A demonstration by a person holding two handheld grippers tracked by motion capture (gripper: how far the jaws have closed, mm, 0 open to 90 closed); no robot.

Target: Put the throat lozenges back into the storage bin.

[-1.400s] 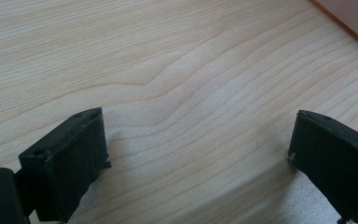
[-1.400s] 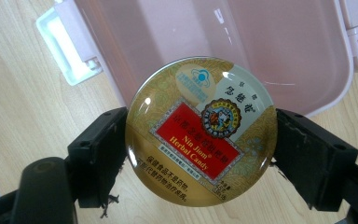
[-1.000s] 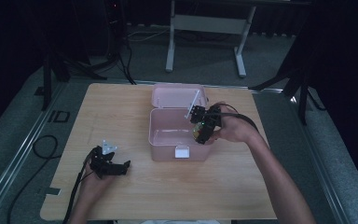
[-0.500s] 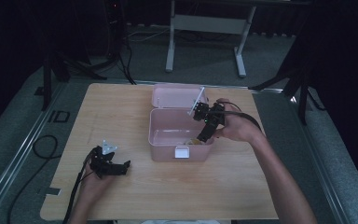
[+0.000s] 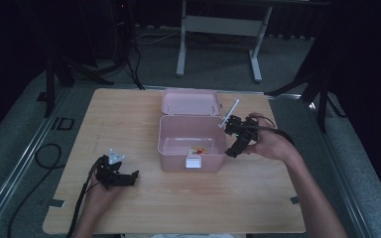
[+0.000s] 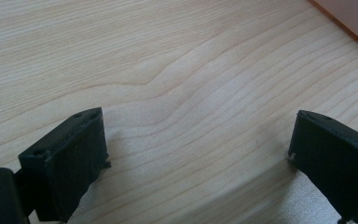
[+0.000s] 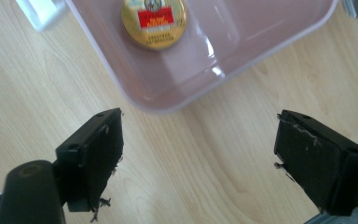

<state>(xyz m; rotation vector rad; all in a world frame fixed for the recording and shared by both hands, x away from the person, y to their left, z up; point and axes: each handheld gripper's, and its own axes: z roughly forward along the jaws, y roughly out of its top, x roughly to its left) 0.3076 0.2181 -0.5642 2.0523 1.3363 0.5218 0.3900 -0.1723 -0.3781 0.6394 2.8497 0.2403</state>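
An open pink box [image 5: 166, 144] stands mid-table with its lid [image 5: 191, 101] folded back. A round gold tin with a red label [image 7: 154, 21] lies on the box floor, also seen as the small tin [image 5: 197, 149] from above. My right gripper [image 5: 235, 146] hovers just outside the box's right wall. Its jaws have just been opening, and now the right gripper [image 7: 200, 126] is open over bare wood with nothing between its fingers. My left gripper [image 5: 121, 178] rests on the table at the front left. It too is open, the left gripper [image 6: 198, 121] holding nothing.
The wooden table [image 5: 129, 124] has a white latch [image 5: 193, 161] facing me on the box front. A corner of the pink box [image 6: 354, 18] shows past the left gripper. A metal stand [image 5: 218, 25] and floor cables [image 5: 44, 153] lie beyond the table.
My right gripper has moved out of the box to the right, past its wall, with jaws wider apart. The gold tin stays in the box. The left gripper has not moved.
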